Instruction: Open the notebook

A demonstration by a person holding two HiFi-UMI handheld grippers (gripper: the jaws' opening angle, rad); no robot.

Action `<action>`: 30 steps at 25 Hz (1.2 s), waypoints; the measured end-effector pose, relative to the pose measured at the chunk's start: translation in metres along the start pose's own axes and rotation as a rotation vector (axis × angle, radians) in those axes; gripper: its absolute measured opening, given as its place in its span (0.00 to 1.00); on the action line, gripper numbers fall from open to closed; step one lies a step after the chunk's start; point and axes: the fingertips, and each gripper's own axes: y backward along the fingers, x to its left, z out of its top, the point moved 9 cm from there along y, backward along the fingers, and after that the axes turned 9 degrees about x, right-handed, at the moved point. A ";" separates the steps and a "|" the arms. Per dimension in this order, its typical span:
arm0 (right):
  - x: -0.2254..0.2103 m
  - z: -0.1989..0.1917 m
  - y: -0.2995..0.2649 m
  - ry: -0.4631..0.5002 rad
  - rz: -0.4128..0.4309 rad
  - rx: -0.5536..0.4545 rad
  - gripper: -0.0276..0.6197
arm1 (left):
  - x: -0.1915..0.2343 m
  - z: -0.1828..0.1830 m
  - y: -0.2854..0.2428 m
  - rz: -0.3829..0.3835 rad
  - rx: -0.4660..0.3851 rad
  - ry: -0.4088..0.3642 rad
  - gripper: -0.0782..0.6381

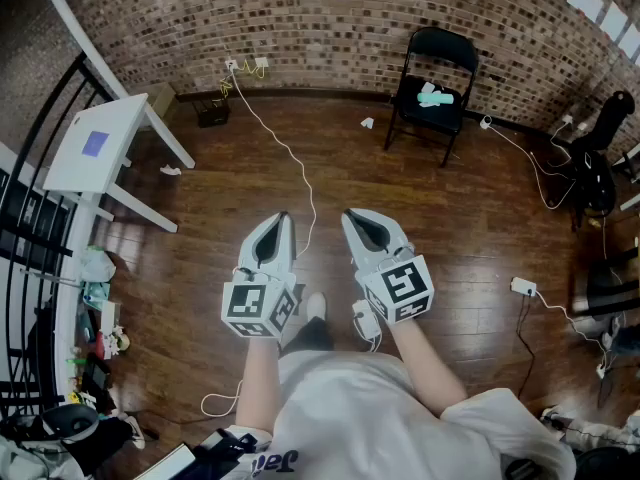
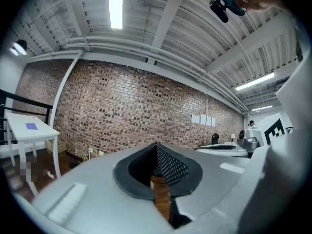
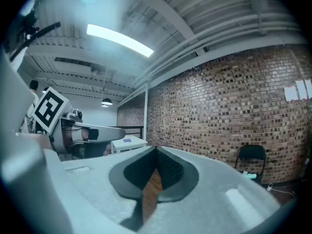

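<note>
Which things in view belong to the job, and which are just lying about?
Job: left gripper, right gripper, both shut and empty. No notebook clearly in view; the purple square on the white table is too small to identify.
Lying about: black chair, white cable on the floor, white plug block.

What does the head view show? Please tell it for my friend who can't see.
A person looks down at the left gripper and right gripper, held side by side, both shut and empty, above a wooden floor. A white table stands at the left and a black chair by the brick wall.
</note>
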 end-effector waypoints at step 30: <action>-0.275 0.105 -0.407 -0.012 0.209 0.017 0.03 | 0.223 0.129 -0.403 0.203 -0.112 0.023 0.13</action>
